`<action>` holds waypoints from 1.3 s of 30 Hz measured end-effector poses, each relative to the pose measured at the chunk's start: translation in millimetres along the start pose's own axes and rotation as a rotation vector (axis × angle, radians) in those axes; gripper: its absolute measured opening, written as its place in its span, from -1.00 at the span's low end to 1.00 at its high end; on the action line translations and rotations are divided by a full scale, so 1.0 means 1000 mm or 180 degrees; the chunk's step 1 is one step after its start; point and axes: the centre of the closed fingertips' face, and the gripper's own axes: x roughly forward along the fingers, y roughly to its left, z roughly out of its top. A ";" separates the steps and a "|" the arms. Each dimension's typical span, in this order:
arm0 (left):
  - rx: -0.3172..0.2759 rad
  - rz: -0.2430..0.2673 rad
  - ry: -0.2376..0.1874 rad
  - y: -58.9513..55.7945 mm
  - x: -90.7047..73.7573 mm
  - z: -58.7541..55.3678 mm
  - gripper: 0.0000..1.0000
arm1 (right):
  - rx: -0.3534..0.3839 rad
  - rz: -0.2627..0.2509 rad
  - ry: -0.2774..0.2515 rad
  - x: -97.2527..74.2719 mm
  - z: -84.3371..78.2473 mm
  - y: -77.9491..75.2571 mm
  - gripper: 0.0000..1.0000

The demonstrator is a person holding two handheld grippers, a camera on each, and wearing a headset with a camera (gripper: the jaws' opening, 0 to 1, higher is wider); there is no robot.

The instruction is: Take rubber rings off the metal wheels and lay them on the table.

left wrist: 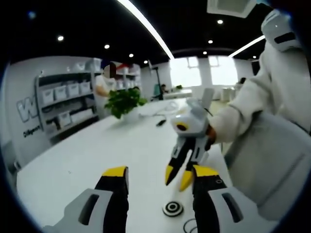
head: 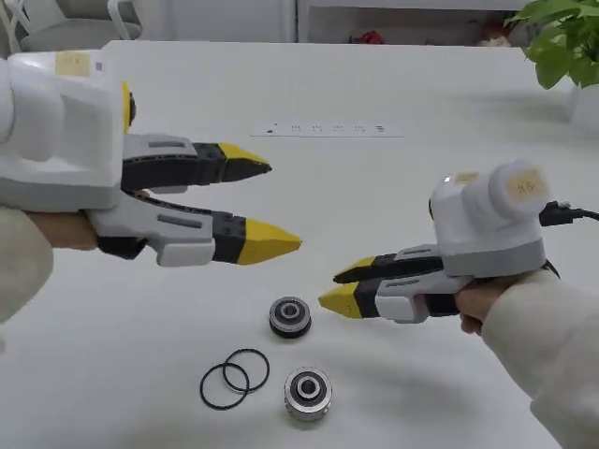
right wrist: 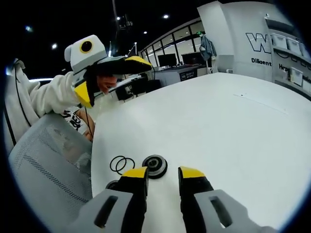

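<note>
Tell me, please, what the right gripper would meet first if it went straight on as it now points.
Probably the black-rimmed wheel lying just ahead of the right gripper on the table, though depth is unclear.

Tabletop (head: 421, 206): all items below are carried on it or held over it.
Wheels: the far wheel (head: 290, 317) is set behind the near wheel (head: 308, 393), apart from it.
Rubber rings (head: 236, 377): laid overlapping, left of both wheels (just beside the near one).
Left hand-held gripper (head: 284, 206): held behind and left of the wheels.
Right hand-held gripper (head: 328, 289): held right of the far wheel.
Plant (head: 562, 42): placed at the far right.
</note>
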 end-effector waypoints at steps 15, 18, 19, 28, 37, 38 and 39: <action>-0.0102 -0.0114 0.0434 -0.017 0.022 -0.071 -0.24 | -0.0056 0.0087 0.0083 0.006 -0.009 0.006 -0.54; -0.0099 -0.0176 0.0517 -0.023 0.027 -0.080 -0.31 | -0.0071 0.0104 0.0097 0.008 -0.010 0.007 -0.54; -0.0083 -0.0182 0.0553 -0.024 0.027 -0.083 -0.33 | -0.0075 0.0109 0.0102 0.008 -0.011 0.008 -0.54; -0.0152 -0.0150 0.0719 -0.023 0.031 -0.104 -0.50 | -0.0112 0.0145 0.0155 0.012 -0.016 0.011 -0.51; -0.0145 -0.0177 0.0824 -0.027 0.035 -0.115 -0.67 | -0.0117 0.0165 0.0176 0.013 -0.020 0.011 -0.51; -0.0143 -0.0185 0.0829 -0.028 0.035 -0.115 -0.67 | -0.0118 0.0166 0.0175 0.013 -0.019 0.011 -0.51; -0.0159 -0.0184 0.0805 -0.028 0.036 -0.114 -0.69 | -0.0119 0.0167 0.0174 0.014 -0.019 0.011 -0.51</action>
